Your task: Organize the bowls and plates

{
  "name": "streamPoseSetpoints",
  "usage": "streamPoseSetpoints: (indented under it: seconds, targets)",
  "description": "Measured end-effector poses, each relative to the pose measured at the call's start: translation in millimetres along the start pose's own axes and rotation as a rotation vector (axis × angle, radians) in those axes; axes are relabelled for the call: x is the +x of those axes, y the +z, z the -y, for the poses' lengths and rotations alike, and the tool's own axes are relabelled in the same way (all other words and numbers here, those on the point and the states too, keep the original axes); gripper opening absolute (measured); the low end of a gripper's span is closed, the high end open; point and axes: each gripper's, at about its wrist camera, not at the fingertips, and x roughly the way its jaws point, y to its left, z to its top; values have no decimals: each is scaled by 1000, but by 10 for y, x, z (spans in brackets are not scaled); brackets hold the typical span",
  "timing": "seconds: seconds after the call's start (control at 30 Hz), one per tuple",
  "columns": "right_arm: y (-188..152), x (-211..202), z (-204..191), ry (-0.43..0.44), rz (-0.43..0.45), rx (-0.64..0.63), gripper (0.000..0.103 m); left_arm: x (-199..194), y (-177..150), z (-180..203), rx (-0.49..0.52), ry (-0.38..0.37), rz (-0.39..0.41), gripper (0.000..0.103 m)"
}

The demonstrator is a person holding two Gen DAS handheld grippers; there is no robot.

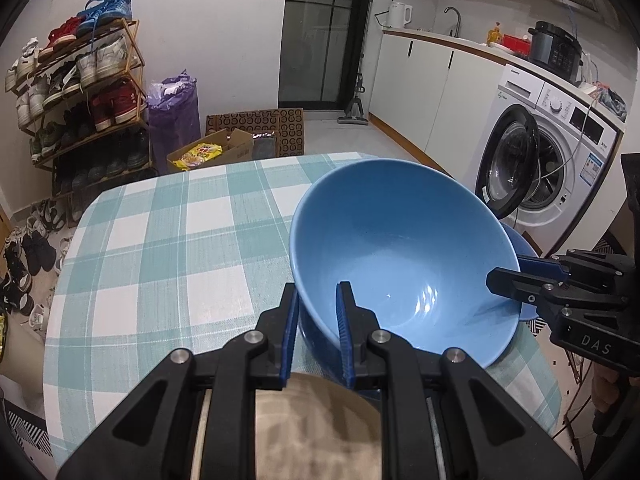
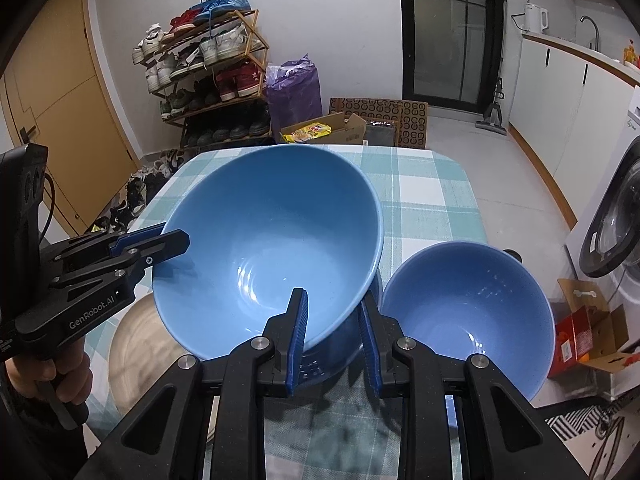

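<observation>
Your left gripper [image 1: 318,330] carries the print "GenRobot.AI" on its black body, and your right gripper [image 2: 334,340] shows "DAS". Each gripper is closed on the rim of the large blue bowl [image 2: 268,248], one finger inside and one outside, at opposite sides. This bowl is smooth, glossy, round and tilted, directly ahead of both grippers above the desk [image 1: 160,240] with its woven teal-and-white check cloth. Just right of your right gripper sits a smaller blue bowl [image 2: 472,312]. Under your left gripper lies a beige round plate [image 2: 136,352].
</observation>
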Motion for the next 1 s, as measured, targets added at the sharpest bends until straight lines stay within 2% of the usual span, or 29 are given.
streamPoseSetpoints:
  seconds: [1.0]
  targets:
    - [-185,384,-37,-49,-91,-37,26,265,-184,4,19,19,-86,17]
